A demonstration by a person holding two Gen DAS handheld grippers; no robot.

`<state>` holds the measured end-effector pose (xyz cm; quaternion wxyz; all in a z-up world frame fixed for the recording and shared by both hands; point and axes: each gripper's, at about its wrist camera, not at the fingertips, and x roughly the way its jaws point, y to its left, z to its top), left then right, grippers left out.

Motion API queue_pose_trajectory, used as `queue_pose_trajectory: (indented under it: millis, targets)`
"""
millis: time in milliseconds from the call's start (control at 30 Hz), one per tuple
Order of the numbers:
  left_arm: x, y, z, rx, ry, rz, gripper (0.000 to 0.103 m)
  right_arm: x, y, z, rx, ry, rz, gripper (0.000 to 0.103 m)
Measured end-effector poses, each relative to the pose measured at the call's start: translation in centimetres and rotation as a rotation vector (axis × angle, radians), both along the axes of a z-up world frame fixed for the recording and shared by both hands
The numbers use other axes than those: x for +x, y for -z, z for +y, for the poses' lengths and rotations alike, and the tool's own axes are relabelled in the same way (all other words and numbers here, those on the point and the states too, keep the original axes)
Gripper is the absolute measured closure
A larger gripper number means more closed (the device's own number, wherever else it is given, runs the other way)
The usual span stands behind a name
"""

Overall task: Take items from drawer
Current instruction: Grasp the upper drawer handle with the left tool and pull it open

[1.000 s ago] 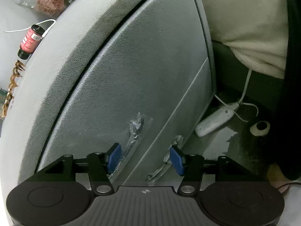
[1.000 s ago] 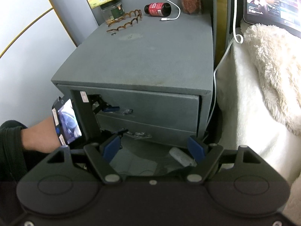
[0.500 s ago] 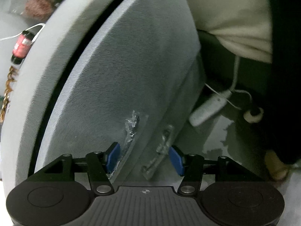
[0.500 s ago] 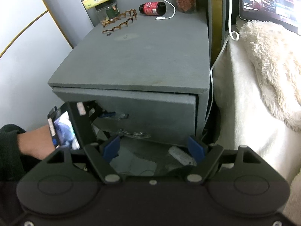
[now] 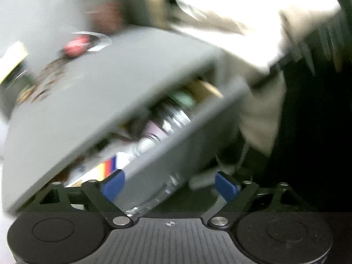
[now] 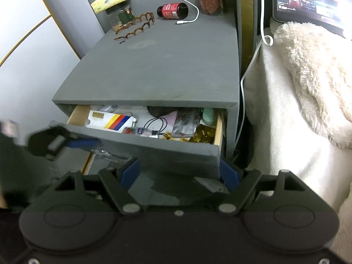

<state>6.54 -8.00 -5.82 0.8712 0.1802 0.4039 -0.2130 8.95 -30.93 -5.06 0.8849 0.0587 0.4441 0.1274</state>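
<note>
Right wrist view: a grey nightstand (image 6: pixel 158 66) is standing beside a cream fleece blanket (image 6: pixel 308 83); its top drawer (image 6: pixel 154 151) is standing pulled out, showing clutter the other view only smears.
Left wrist view: this picture is blurring heavily; the drawer (image 5: pixel 167 145) is slanting across it, its contents unreadable streaks.
Drawer contents: one white packet with red, yellow and blue stripes (image 6: pixel 110 121), one small clear bottle (image 6: pixel 140 131), one black cord loop (image 6: pixel 157 122), one gold foil wrapper (image 6: pixel 203 134), one pale green container (image 6: pixel 210 115).
On top: one red-labelled dark bottle (image 6: pixel 172 10) lying on its side, one white cable (image 6: pixel 189 14), one jar (image 6: pixel 120 17), two brown wavy hair combs (image 6: pixel 134 27).
Left gripper (image 5: pixel 168 184): jaws have just been spreading wide; the drawer front is crossing the gap, no pad pressing on it.
Right gripper (image 6: pixel 180 172): fingers standing apart, gripping nothing, hovering before the drawer front.
Change: a second ago the drawer was closed; now it is gaping open.
</note>
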Motion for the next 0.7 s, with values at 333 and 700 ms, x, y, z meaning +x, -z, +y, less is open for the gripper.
queue_pose_trajectory:
  millis: [333,700]
  targets:
    - [10.1,2.2,6.1,-0.049,-0.476,0.212,0.001,-0.1,-0.1,0.8,-0.074,0.015,-0.004,0.025]
    - [9.1,3.0,7.0,-0.053,-0.444,0.361,0.001,-0.9,-0.8,1.1,-0.134,0.048,-0.025,0.025]
